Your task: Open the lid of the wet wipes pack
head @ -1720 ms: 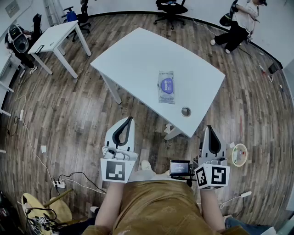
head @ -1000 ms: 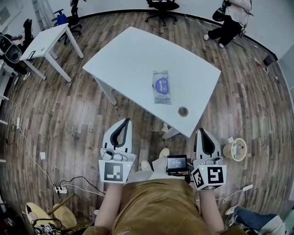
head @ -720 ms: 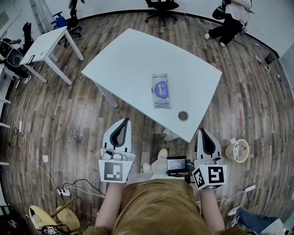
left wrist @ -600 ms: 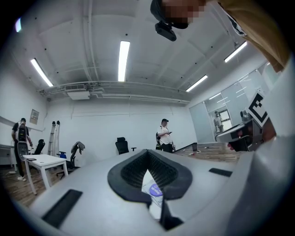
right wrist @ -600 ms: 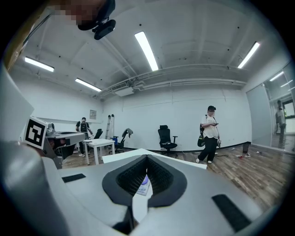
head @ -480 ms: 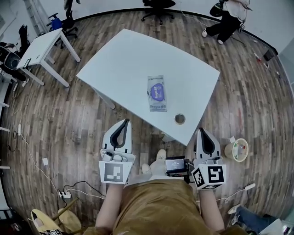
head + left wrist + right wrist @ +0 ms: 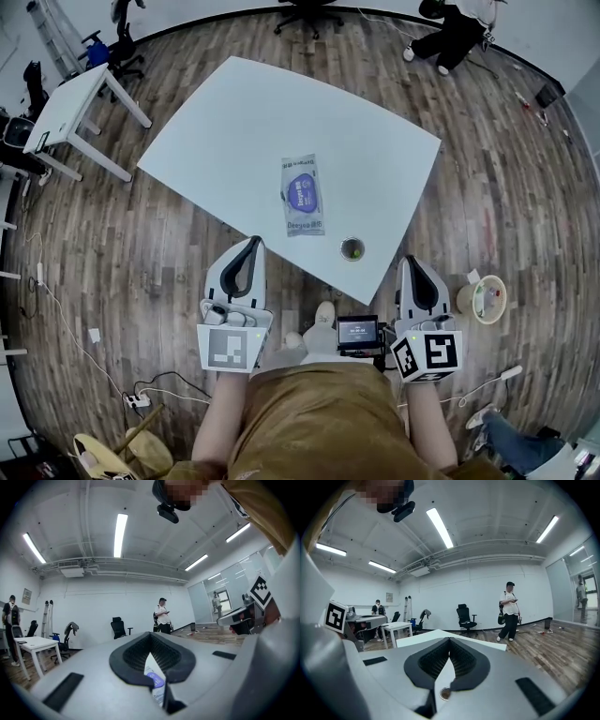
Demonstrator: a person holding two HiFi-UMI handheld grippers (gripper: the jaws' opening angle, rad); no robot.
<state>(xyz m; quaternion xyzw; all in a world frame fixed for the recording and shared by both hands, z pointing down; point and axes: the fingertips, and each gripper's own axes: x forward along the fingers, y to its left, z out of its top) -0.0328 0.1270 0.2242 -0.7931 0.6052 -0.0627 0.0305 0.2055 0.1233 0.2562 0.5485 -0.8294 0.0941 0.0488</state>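
The wet wipes pack (image 7: 302, 194) lies flat on the white table (image 7: 234, 112), its purple oval lid facing up and closed. My left gripper (image 7: 249, 251) hangs shut and empty in front of the table's near edge, over the floor. In the left gripper view the pack (image 7: 155, 681) shows through the slit behind the closed left gripper (image 7: 150, 638). My right gripper (image 7: 412, 270) is likewise shut and empty, off the table's near right corner. In the right gripper view the right gripper (image 7: 449, 643) has its tips together.
A small round ring (image 7: 352, 248) lies near the table's front corner, also seen as the ring (image 7: 446, 693). A second white table (image 7: 70, 103) stands far left. A round container (image 7: 485, 298) and cables (image 7: 141, 394) lie on the wooden floor. A person (image 7: 509, 611) stands beyond.
The table and the pack have slid left and closer to the grippers in the head view. Both grippers stay shut at the same spot before the body.
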